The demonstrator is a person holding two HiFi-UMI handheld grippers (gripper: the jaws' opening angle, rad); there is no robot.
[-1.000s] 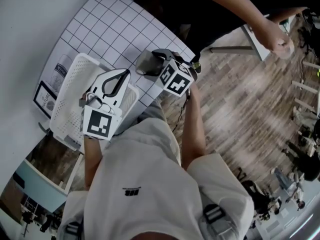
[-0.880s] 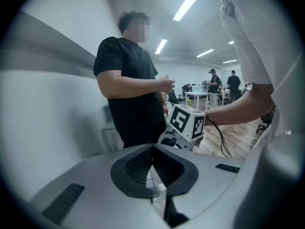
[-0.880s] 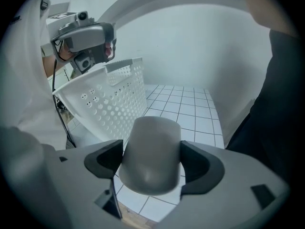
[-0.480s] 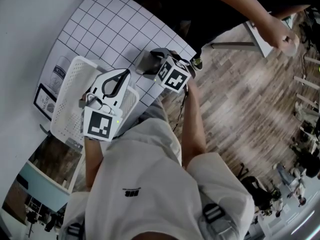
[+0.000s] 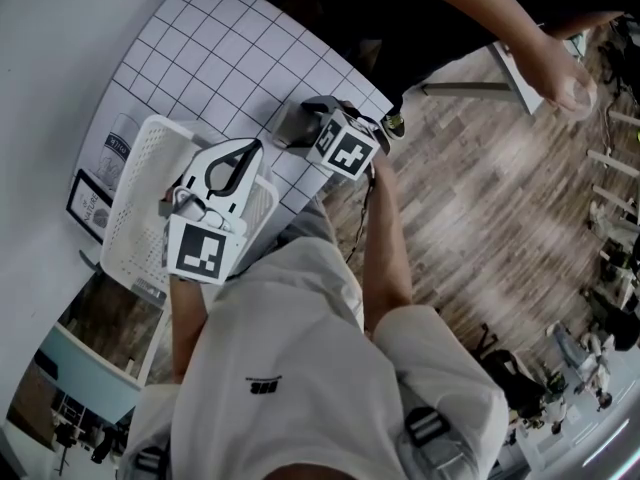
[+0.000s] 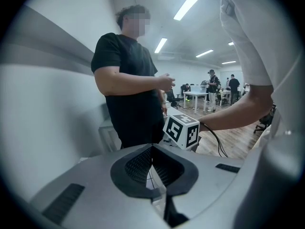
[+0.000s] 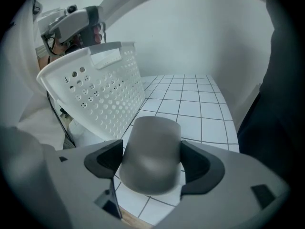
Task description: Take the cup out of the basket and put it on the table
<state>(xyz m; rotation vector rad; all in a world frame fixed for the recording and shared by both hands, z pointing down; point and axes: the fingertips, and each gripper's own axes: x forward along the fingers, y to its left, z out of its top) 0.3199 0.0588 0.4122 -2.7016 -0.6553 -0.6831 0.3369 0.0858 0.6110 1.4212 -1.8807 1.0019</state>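
While my left gripper [image 6: 151, 150] sits pressed together over the basket [image 7: 95, 89], my right gripper [image 7: 151, 159] pinches the cup [image 7: 151, 149] beside it for table [image 7: 190, 104] placement.

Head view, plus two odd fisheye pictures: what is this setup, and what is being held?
No robot here: a person works two hand-held two-jaw tools. The head view looks down from a camera on their head; each other picture comes from a camera riding on one tool. The right tool is clamped on a grey cup over the gridded table, beside a white perforated basket. The left tool is shut and empty, above the basket. A bystander in black stands across the table.
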